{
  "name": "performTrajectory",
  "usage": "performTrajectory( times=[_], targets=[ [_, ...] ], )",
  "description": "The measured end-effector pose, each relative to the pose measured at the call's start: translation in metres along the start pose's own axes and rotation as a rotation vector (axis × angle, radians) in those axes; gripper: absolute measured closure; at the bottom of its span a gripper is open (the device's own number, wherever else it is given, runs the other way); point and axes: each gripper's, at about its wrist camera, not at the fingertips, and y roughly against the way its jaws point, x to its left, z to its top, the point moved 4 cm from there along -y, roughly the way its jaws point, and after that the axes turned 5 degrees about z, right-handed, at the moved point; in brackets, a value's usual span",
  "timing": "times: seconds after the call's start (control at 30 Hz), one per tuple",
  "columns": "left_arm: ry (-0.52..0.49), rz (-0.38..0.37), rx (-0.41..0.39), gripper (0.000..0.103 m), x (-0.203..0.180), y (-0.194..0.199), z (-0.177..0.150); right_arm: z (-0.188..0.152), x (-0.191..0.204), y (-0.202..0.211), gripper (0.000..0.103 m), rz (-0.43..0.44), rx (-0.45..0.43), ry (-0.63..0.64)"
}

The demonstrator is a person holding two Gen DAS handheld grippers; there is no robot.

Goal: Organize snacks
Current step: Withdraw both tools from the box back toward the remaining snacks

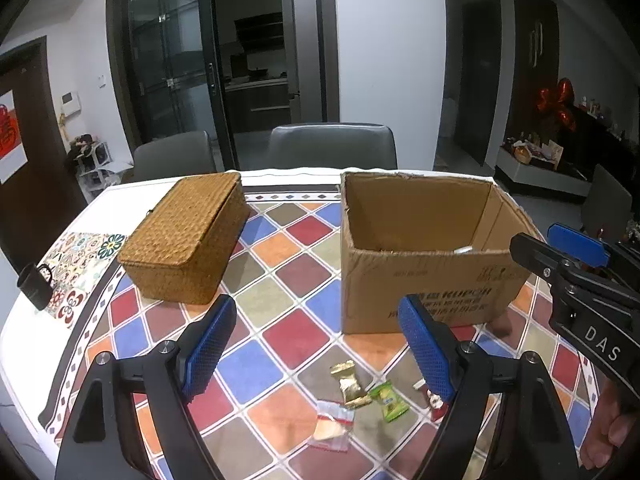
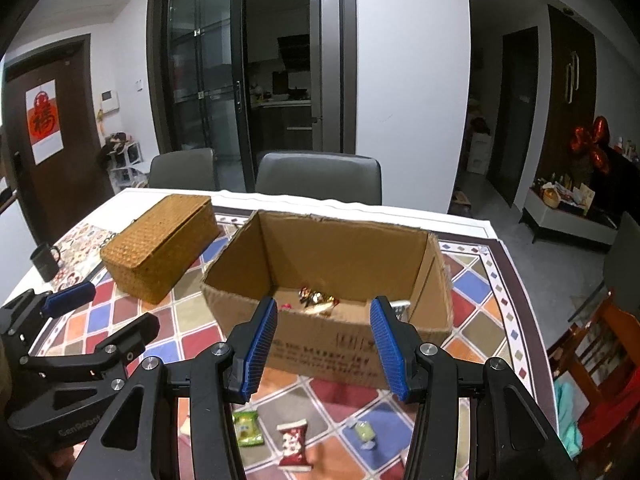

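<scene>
Woven lidded basket [image 1: 185,240] beside cardboard box [image 1: 420,256]

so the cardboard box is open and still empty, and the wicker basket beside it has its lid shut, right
Not quite: the cardboard box is open but not empty. The right wrist view shows wrapped sweets lying on its floor. The wicker basket beside it does have its lid shut.

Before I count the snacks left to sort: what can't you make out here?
- Wicker basket: lid shut in both views, contents hidden.
- Cardboard box: near wall hides its floor in the left view.
- Red snack: left gripper finger covers it.
- Box print: too blurred to read.
</scene>
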Motion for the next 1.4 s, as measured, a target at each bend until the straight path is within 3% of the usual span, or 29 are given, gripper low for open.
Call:
performTrajectory(
  times=[0.77, 1.4],
  targets=[
    [-0.004, -0.001, 0.045, 0.020, 0.005, -0.008, -0.070, -0.064, 0.016, -0.013, 0.053, 0.012, 0.086, 0.023],
    [-0.013, -0.060, 0.122, 0.021, -0.001, -0.038, -0.113, -0.106, 0.022, -0.037, 0.053, 0.020, 0.164, 0.026]
  ],
)
